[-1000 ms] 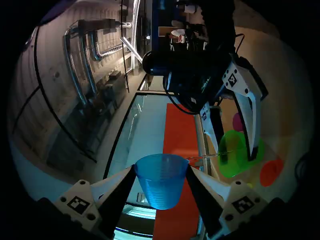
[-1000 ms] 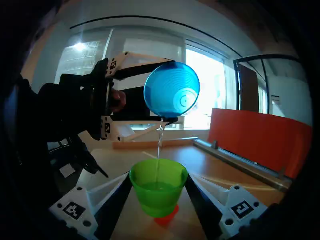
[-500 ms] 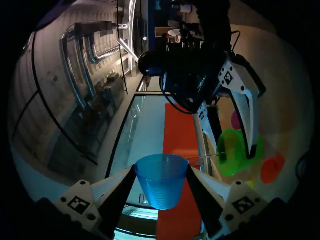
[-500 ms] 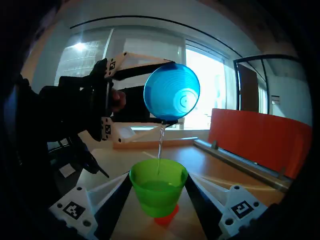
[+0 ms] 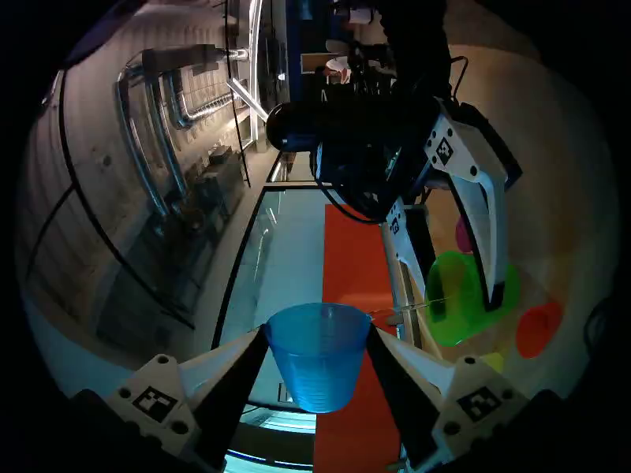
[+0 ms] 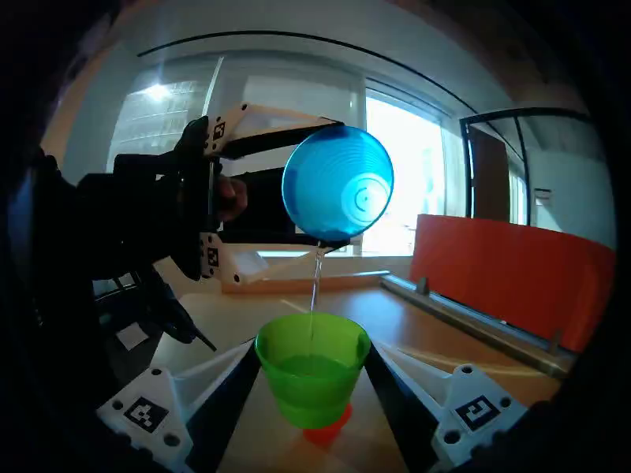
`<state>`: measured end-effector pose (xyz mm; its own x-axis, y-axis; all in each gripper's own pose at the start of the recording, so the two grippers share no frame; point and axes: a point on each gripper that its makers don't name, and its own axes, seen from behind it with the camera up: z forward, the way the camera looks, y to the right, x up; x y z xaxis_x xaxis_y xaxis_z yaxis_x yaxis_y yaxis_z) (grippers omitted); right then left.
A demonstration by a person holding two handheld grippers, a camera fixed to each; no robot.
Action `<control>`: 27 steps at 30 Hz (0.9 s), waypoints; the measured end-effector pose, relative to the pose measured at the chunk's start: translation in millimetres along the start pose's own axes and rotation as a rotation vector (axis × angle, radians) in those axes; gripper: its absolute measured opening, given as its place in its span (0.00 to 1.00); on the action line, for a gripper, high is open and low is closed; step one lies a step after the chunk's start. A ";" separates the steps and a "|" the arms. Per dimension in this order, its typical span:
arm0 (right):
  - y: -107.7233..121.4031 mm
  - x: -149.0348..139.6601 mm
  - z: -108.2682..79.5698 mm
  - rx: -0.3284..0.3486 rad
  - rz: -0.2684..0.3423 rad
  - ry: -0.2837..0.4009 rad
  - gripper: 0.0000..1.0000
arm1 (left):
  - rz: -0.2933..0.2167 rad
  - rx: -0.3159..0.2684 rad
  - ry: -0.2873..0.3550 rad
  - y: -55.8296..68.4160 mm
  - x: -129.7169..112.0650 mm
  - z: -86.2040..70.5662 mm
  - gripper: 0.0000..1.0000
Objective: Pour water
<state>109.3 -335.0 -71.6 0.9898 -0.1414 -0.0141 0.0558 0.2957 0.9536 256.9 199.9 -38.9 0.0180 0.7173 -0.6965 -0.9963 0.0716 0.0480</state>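
**Inspector A:** Left gripper point(image 5: 318, 340)?

**Inspector B:** Clamped on the blue cup point(image 5: 318, 366). The cup is tipped above the green cup point(image 6: 311, 370), and a thin water stream point(image 6: 315, 288) falls into it.

**Inspector A:** Right gripper point(image 6: 312, 351)?

**Inspector B:** Both fingers press the green cup, which is upright and partly filled. Contact with the wooden table point(image 6: 410, 315) cannot be determined.

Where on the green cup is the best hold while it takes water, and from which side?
Mid-wall, level from the side, one finger each side, as the right gripper does. The green cup stands upright, tapers downward, and its mouth must be free for the stream from the blue cup.
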 end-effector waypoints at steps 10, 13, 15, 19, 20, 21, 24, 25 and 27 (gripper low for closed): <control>-0.4 -0.5 -0.1 0.002 -0.001 0.001 0.91 | 0.007 -0.003 0.001 0.7 0.3 0.9 0.87; -0.6 -0.7 -0.1 0.002 -0.002 0.000 0.91 | 0.009 -0.003 0.000 1.7 -0.5 0.9 0.87; -0.6 -0.8 -0.1 0.002 -0.002 -0.001 0.91 | 0.010 -0.003 0.000 2.2 -0.9 1.0 0.87; -0.6 0.0 0.2 0.001 -0.001 -0.001 0.91 | 0.013 -0.004 -0.001 2.9 -1.4 1.3 0.87; -0.7 0.3 0.3 0.000 -0.001 0.000 0.91 | 0.013 -0.004 -0.001 2.9 -1.7 1.3 0.87; -0.8 0.6 0.4 0.000 -0.001 0.000 0.91 | 0.014 -0.004 -0.001 3.1 -1.8 1.3 0.87; -1.4 1.3 0.4 0.001 -0.002 0.000 0.91 | 0.012 -0.005 -0.002 3.6 -2.3 1.3 0.87; -1.4 1.2 0.5 0.001 -0.002 0.000 0.91 | 0.009 -0.005 -0.002 4.0 -2.4 1.4 0.87; -1.5 1.1 0.6 0.001 -0.003 0.000 0.91 | 0.001 -0.006 -0.004 4.6 -2.8 1.5 0.87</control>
<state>110.2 -336.1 -72.9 0.9897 -0.1423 -0.0167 0.0585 0.2947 0.9538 252.4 199.2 -35.7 0.0169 0.7200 -0.6937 -0.9968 0.0667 0.0450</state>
